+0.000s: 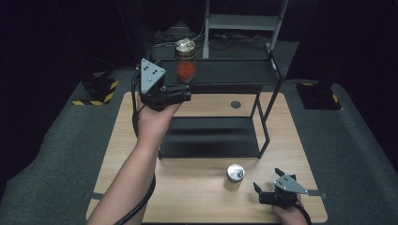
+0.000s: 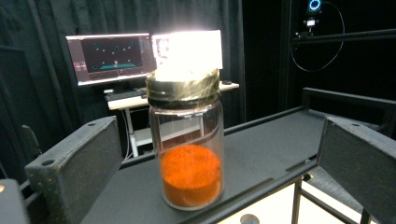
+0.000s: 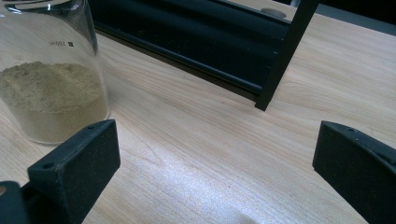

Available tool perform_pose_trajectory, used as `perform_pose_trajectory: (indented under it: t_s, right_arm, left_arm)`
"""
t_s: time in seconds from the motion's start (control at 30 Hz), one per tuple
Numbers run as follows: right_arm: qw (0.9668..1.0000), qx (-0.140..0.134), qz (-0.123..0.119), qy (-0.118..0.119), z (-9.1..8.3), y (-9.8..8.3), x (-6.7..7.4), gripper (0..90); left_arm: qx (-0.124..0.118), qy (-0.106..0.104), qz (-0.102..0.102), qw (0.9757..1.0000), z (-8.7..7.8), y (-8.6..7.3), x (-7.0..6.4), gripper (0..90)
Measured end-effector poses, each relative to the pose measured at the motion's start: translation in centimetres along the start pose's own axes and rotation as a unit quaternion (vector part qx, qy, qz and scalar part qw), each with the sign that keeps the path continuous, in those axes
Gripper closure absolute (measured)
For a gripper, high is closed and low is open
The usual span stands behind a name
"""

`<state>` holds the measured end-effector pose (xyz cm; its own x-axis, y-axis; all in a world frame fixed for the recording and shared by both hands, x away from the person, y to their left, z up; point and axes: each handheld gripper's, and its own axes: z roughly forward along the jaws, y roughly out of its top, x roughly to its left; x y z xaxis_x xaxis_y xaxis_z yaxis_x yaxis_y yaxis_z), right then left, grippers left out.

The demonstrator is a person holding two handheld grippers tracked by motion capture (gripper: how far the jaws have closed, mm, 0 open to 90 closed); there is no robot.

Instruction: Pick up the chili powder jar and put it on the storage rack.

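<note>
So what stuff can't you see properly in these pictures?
- Orange-powder jar: in the left gripper view, glare whites out its lid top.
- Tan-powder jar: the right gripper view's top edge cuts off its upper part; its small print is too tiny to read.
- Monitor behind: screen details too small.
- Lower shelf: in the high view, too dark to show surface detail.

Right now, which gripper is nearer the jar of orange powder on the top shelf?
Left. The left gripper is up at the shelf, jaws open on either side of the orange-powder jar. The right gripper rests low on the table, beside the tan-powder jar.
</note>
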<state>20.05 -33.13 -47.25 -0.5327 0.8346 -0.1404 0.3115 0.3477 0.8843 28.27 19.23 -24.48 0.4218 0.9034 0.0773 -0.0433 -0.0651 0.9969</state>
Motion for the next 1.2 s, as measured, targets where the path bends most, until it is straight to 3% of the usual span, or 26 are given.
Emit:
perform_pose_trajectory:
  t_s: [0.73,1.2]
  right_arm:
    - [1.0,0.001,-0.002,-0.001,0.0,0.0,0.1,0.0]
    - [1.0,0.003,-0.006,-0.002,0.1,0.1,0.2,0.0]
  left_arm:
    - [0.015,-0.002,0.006,0.9999,-3.0,-3.0,-0.3,0.4]
    - [0.038,-0.009,0.0,0.9992,-5.0,-7.3,-0.8,0.4]
